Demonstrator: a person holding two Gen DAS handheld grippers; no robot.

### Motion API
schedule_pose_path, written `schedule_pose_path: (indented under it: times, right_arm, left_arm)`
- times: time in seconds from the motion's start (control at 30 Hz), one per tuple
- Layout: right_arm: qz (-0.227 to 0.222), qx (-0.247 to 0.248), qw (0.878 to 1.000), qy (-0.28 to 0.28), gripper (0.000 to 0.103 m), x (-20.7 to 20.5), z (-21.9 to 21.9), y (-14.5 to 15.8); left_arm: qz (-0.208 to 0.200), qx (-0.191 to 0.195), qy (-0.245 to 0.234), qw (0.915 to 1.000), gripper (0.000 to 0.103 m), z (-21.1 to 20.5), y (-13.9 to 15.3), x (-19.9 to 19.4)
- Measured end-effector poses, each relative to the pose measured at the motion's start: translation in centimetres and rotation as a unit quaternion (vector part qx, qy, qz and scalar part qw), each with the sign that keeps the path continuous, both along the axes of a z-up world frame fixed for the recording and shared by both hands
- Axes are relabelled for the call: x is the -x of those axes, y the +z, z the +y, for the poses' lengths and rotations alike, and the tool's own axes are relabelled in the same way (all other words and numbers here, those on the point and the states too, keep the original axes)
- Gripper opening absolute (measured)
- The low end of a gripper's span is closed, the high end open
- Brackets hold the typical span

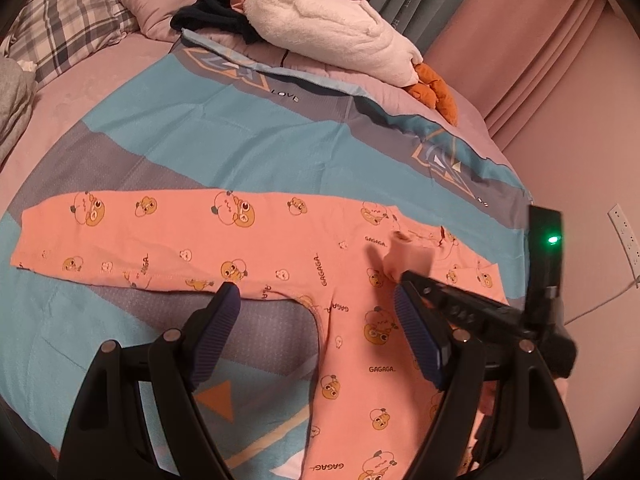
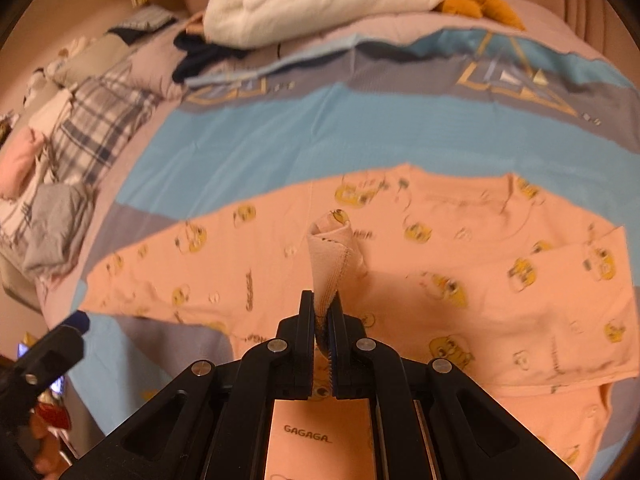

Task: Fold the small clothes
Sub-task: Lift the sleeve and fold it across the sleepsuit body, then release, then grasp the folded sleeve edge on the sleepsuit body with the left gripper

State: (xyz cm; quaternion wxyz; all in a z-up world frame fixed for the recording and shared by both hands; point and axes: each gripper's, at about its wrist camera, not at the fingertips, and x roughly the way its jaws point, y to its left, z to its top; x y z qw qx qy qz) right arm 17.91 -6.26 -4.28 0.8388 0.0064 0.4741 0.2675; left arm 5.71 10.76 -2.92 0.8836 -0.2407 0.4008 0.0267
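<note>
A peach long-sleeved child's top (image 1: pixel 280 248) printed with yellow ducks lies flat on the blue and grey bedsheet (image 1: pixel 224 136). One sleeve stretches out to the left, and the body runs toward the bottom of the left wrist view. My left gripper (image 1: pixel 316 308) hovers open over the armpit area with nothing between its fingers. My right gripper (image 2: pixel 322 304) is shut on the ribbed sleeve cuff (image 2: pixel 330 252), holding it up above the chest of the top (image 2: pixel 460 280). In the left wrist view the right gripper (image 1: pixel 404 276) comes in from the right with the cuff (image 1: pixel 408 254) in it.
A white plush goose (image 1: pixel 328 20) with orange feet lies along the far side of the bed, next to a dark garment (image 1: pixel 212 12). A plaid pillow (image 1: pixel 68 20) and grey folded clothes (image 2: pixel 60 232) sit at the left. Pink curtains and a wall socket (image 1: pixel 624 236) are on the right.
</note>
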Motion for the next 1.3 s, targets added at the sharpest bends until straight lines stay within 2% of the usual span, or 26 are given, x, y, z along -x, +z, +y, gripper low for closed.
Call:
schedule_pose_path:
  times: [0.13, 0.2, 0.27, 0.33, 0.37, 0.5, 0.63, 0.83, 0.93, 1.0, 1.1, 1.3]
  right_arm:
    - [0.019, 0.006, 1.000, 0.007, 0.006, -0.2, 0.6, -1.4]
    - [0.030, 0.009, 0.999, 0.012, 0.013, -0.2, 0.8, -1.7]
    - [0.043, 0.003, 0.999, 0.020, 0.038, -0.2, 0.6, -1.5]
    - [0.033, -0.015, 0.999, 0.018, 0.054, 0.1, -0.2, -0.4]
    - [0.023, -0.023, 0.999, 0.015, 0.056, 0.4, -0.9, 0.4]
    - [-0.007, -0.055, 0.998, -0.024, 0.057, 1.2, -4.7, 3.6]
    - [-0.032, -0.085, 0.992, -0.087, 0.059, 2.2, -10.0, 6.0]
    - [-0.056, -0.090, 0.979, -0.174, 0.059, 4.0, -15.9, 6.4]
    - [-0.057, -0.088, 0.974, -0.203, 0.059, 4.9, -17.5, 6.2]
    - [-0.058, -0.092, 0.971, -0.211, 0.059, 5.7, -18.6, 6.1]
    - [-0.064, -0.093, 0.971, -0.212, 0.059, 7.6, -19.0, 6.3]
    - [-0.094, -0.114, 0.974, -0.173, 0.059, 10.7, -17.6, 8.3]
  left_arm:
    - [0.006, 0.009, -0.006, 0.9999, 0.080, 0.0, -0.6, 0.1]
    - [0.011, 0.019, -0.013, 0.9997, 0.080, 0.0, -0.9, 0.1]
    - [0.014, 0.027, -0.019, 0.9993, 0.080, 0.0, -1.0, -0.1]
    - [0.009, 0.035, -0.023, 0.9991, 0.080, -0.1, -0.8, -0.4]
    - [0.006, 0.039, -0.026, 0.9989, 0.080, -0.1, -0.7, -0.6]
    - [0.000, 0.052, -0.047, 0.9975, 0.081, -1.2, -1.0, -2.2]
    - [0.016, 0.065, -0.069, 0.9953, 0.079, -3.0, -2.7, -4.8]
    - [0.040, 0.089, -0.098, 0.9904, 0.078, -5.8, -6.0, -8.3]
    - [0.066, 0.089, -0.098, 0.9890, 0.074, -6.5, -7.7, -9.5]
    - [0.081, 0.073, -0.096, 0.9894, 0.070, -6.8, -8.6, -9.8]
    - [0.074, 0.065, -0.096, 0.9904, 0.070, -6.9, -8.9, -9.7]
    - [0.067, 0.077, -0.104, 0.9894, 0.069, -7.4, -9.2, -10.1]
